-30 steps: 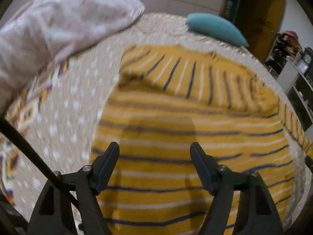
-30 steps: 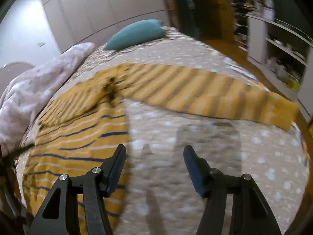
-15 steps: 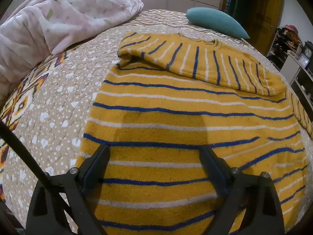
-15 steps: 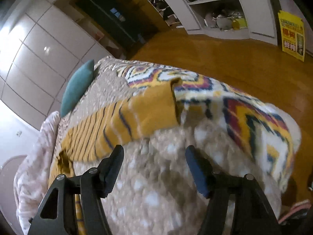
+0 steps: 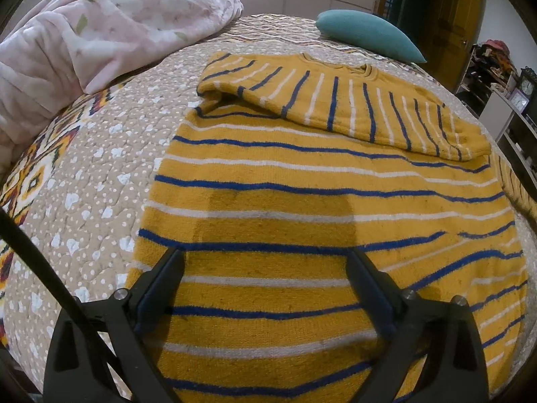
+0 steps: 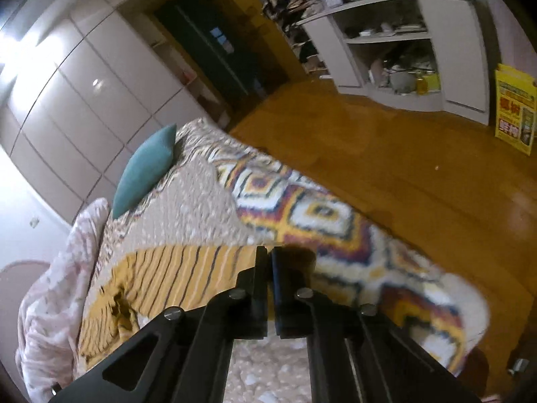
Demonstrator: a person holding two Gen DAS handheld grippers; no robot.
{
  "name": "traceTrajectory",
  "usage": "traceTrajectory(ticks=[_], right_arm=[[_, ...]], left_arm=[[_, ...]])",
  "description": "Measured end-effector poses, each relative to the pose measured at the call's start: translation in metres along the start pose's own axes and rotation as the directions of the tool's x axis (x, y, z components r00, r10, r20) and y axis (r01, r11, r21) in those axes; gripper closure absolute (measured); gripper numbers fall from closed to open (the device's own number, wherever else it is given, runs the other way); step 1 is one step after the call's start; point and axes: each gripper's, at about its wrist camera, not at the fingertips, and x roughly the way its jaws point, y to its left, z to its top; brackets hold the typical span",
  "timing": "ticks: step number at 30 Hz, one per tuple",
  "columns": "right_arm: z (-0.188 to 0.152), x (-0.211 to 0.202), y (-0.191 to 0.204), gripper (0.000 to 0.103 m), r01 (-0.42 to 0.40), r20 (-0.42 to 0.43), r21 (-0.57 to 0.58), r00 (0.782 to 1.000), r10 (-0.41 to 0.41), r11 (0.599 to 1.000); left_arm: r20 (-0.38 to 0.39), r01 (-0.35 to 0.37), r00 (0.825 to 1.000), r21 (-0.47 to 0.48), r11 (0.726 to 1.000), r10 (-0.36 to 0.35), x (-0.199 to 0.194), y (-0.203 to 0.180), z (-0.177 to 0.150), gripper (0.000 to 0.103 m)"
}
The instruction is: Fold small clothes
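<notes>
Sweater (image 5: 322, 221): yellow, striped, flat on the quilted bedspread (image 5: 100, 201), one sleeve already folded across the chest.
Left gripper (image 5: 265, 268): jaws have just been opening and now stand wide, hovering over the sweater's body, pinching nothing.
Right gripper (image 6: 269, 262): pressed together at the cuff end of the outstretched sleeve (image 6: 188, 275); likely pinching it for the second fold, though fabric between the pads cannot be confirmed.

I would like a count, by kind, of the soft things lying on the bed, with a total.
Striped yellow sweater: 1
Teal pillow: 1
Pink floral blanket: 1
Total: 3
All lie on the patterned quilt.
</notes>
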Motion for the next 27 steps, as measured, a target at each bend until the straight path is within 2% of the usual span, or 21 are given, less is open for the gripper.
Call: traceTrajectory(ticks=[2, 8, 9, 10, 12, 13, 17, 21, 24, 25, 26, 27], right_arm=[[0.003, -0.004, -0.008, 0.099, 0.008, -0.005, 0.034, 1.0, -0.008, 0.999], [-0.006, -0.018, -0.013, 0.096, 0.155, 0.018, 0.004, 0.988, -0.155, 0.988], [-0.009, -0.021, -0.015, 0.093, 0.142, 0.011, 0.019, 0.99, -0.142, 0.99], [-0.014, -0.023, -0.018, 0.09, 0.084, -0.012, 0.048, 0.996, -0.084, 0.995], [-0.027, -0.021, -0.02, 0.06, -0.019, -0.051, 0.096, 0.998, 0.024, 0.995], [-0.037, -0.017, -0.02, 0.056, -0.065, -0.073, 0.121, 0.995, 0.075, 0.99], [-0.067, 0.014, -0.016, 0.054, -0.147, -0.166, 0.213, 0.969, 0.184, 0.966], [-0.075, 0.052, -0.009, 0.052, -0.104, -0.205, 0.262, 0.966, 0.16, 0.96], [-0.067, 0.065, -0.006, 0.054, -0.069, -0.146, 0.267, 0.983, 0.111, 0.961], [-0.061, 0.069, -0.005, 0.06, -0.046, -0.137, 0.257, 0.987, 0.084, 0.965], [-0.055, 0.072, -0.002, 0.088, -0.023, -0.136, 0.244, 0.989, 0.057, 0.97], [-0.051, 0.075, 0.001, 0.097, -0.002, -0.139, 0.227, 0.99, 0.035, 0.974]], left_arm=[[0.003, 0.006, 1.0, -0.002, 1.0, -0.005, -0.001, 0.001, 0.0, 0.006], [0.007, 0.024, 1.0, -0.005, 1.0, -0.024, -0.002, 0.005, 0.0, 0.005], [0.008, 0.027, 1.0, -0.006, 1.0, -0.027, -0.003, 0.005, 0.0, 0.005], [0.01, 0.03, 1.0, -0.008, 1.0, -0.03, -0.003, 0.005, 0.0, 0.005], [0.011, 0.033, 0.999, -0.01, 0.999, -0.033, -0.003, 0.006, -0.001, 0.005], [0.011, 0.033, 0.999, -0.01, 0.999, -0.033, -0.003, 0.006, -0.001, 0.005], [0.011, 0.033, 0.999, -0.01, 0.999, -0.033, -0.004, 0.006, -0.001, 0.005], [0.011, 0.031, 0.999, -0.01, 0.999, -0.031, -0.004, 0.006, -0.001, 0.005], [0.011, 0.032, 0.999, -0.01, 0.999, -0.031, -0.004, 0.006, -0.001, 0.005], [0.012, 0.032, 0.999, -0.01, 0.999, -0.032, -0.004, 0.006, -0.001, 0.005], [0.012, 0.034, 0.999, -0.011, 0.999, -0.033, -0.004, 0.006, -0.001, 0.005], [0.013, 0.034, 0.999, -0.011, 0.999, -0.034, -0.004, 0.006, -0.001, 0.005]])
